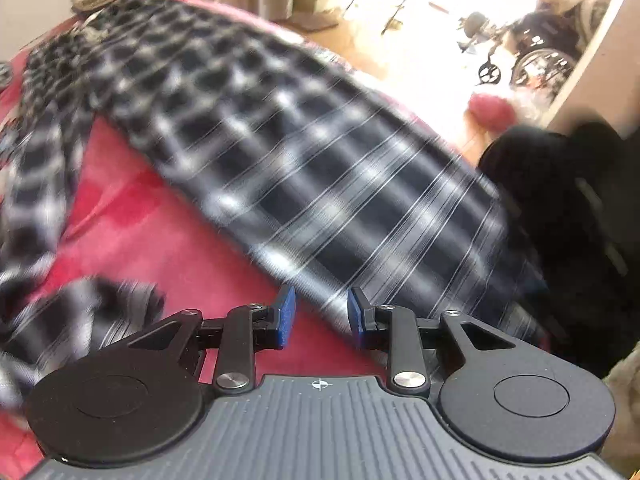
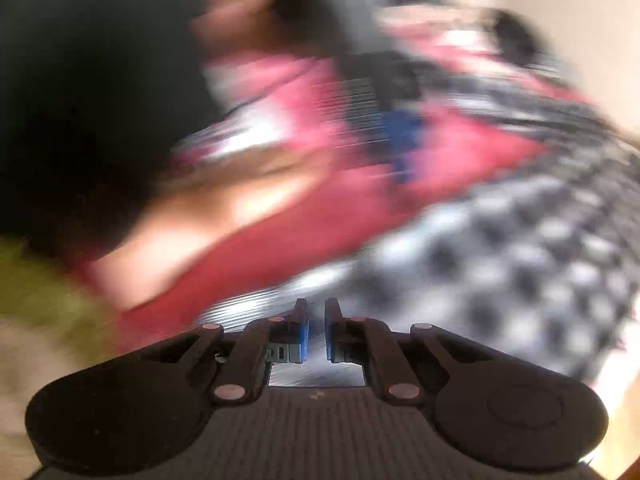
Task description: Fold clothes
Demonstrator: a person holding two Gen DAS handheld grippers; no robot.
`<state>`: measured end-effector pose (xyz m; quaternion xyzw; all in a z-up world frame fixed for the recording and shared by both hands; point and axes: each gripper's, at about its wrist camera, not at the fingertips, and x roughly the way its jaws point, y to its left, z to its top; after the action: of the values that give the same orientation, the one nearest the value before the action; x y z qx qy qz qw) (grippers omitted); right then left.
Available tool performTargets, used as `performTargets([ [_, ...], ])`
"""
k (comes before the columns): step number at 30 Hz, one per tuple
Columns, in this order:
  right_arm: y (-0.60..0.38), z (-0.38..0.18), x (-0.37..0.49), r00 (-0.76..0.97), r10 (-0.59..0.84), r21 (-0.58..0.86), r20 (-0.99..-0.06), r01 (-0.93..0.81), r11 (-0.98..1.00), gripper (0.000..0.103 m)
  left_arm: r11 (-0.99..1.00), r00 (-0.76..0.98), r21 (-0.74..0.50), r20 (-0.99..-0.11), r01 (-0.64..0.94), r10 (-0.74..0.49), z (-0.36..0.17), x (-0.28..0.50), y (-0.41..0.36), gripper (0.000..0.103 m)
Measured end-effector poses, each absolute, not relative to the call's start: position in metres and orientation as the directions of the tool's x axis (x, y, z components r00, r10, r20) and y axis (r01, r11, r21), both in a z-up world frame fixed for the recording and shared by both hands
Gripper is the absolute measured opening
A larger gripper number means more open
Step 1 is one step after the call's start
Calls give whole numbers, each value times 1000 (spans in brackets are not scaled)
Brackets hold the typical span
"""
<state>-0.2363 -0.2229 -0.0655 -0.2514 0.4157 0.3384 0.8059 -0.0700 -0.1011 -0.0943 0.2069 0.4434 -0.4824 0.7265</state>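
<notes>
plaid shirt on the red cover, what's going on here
A person is folding the plaid shirt, which lies spread on a red cover, with tongs in each hand. The left tongs are open beside the shirt's hem, holding nothing. The right tongs are narrowly parted over the shirt; that view is too blurred to tell if they grip cloth.

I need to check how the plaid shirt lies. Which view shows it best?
The left wrist view: the plaid shirt spreads across the red cover, one sleeve visible. The right wrist view shows only a blurred checked patch.
</notes>
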Motion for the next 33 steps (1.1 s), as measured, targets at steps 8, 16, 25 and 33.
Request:
performTargets([
  [8,-267,-100,-208,429,137,-115,-893,-510,852,9,275,27,-144,-845,951,-534,-126,-96,-140,28],
  [16,-306,-68,-188,465,52,-131,-884,-354,926,9,186,1,-109,-859,977,-511,-132,-117,-152,33],
  [25,-344,-97,-191,271,-28,-79,-962,-177,981,10,190,-8,-117,-870,975,-493,-127,-116,-143,33],
  [33,-364,-57,-139,517,-66,-145,-853,-113,983,10,316,-15,-218,-843,923,-537,-116,-83,-159,33],
])
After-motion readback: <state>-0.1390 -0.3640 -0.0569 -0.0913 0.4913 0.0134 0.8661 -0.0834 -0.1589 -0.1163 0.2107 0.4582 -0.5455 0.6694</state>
